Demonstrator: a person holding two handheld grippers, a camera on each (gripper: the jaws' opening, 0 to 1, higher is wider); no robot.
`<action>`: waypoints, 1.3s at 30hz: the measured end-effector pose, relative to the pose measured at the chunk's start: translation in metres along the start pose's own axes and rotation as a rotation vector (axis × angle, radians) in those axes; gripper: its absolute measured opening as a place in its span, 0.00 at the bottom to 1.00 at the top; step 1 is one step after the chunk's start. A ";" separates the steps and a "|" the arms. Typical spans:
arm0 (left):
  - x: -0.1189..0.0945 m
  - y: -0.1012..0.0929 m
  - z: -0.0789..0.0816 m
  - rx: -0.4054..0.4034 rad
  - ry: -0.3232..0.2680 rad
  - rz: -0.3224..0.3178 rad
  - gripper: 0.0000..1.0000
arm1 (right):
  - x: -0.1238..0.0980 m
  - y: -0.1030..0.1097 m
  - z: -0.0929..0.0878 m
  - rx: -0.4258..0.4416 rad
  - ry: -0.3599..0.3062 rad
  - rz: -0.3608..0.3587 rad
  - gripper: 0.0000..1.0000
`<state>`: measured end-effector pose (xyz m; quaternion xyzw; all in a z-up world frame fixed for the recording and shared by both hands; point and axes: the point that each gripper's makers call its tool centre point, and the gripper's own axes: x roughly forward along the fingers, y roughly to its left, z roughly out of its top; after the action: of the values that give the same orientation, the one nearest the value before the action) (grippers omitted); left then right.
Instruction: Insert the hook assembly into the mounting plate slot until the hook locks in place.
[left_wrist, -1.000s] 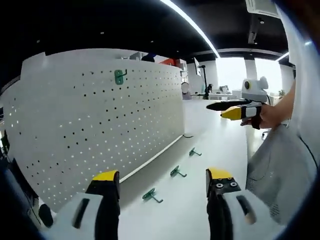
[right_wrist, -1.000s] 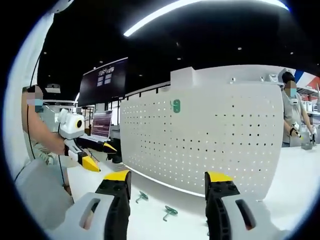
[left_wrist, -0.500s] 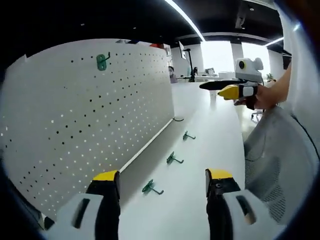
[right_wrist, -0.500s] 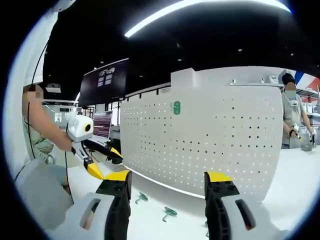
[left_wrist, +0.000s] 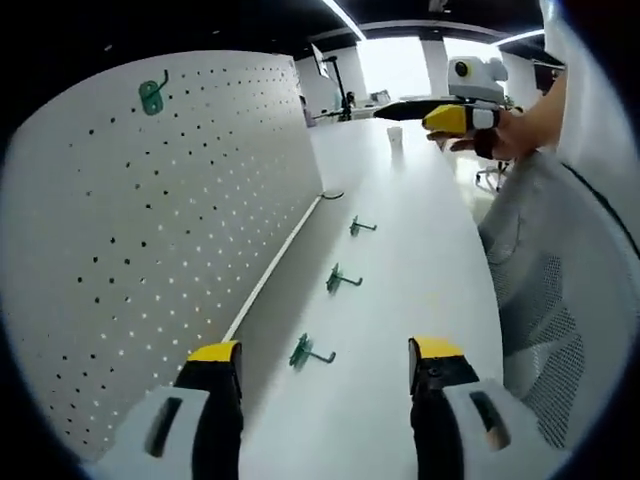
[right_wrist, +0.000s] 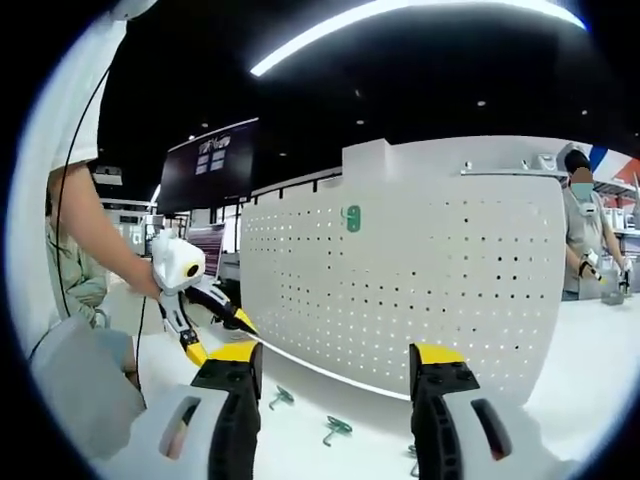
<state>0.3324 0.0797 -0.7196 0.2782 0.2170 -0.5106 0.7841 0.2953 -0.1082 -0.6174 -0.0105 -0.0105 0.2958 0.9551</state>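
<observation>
Left gripper view, hook (left_wrist: 309, 353) between open fingers (left_wrist: 215, 370)

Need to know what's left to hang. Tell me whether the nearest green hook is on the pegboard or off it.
Off. The nearest hook lies loose on the white table, in front of the pegboard.

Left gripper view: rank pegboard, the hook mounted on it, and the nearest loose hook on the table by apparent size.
1. Pegboard, by far the largest.
2 and 3. Mounted hook and nearest loose hook look about alike; the loose one lies closer to the camera, so no firm ranking between them.
</observation>
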 end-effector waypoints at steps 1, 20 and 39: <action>0.001 0.000 -0.001 0.003 0.008 -0.007 0.69 | 0.000 0.000 0.000 -0.001 0.000 -0.001 0.58; 0.035 0.009 -0.024 0.112 0.164 -0.151 0.64 | 0.000 -0.004 -0.003 0.013 0.005 -0.007 0.57; 0.070 0.011 -0.041 0.239 0.280 -0.284 0.61 | 0.000 -0.006 -0.006 0.027 0.014 -0.016 0.57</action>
<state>0.3672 0.0623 -0.7920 0.4038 0.2986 -0.5943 0.6282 0.2989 -0.1128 -0.6232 0.0005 0.0000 0.2884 0.9575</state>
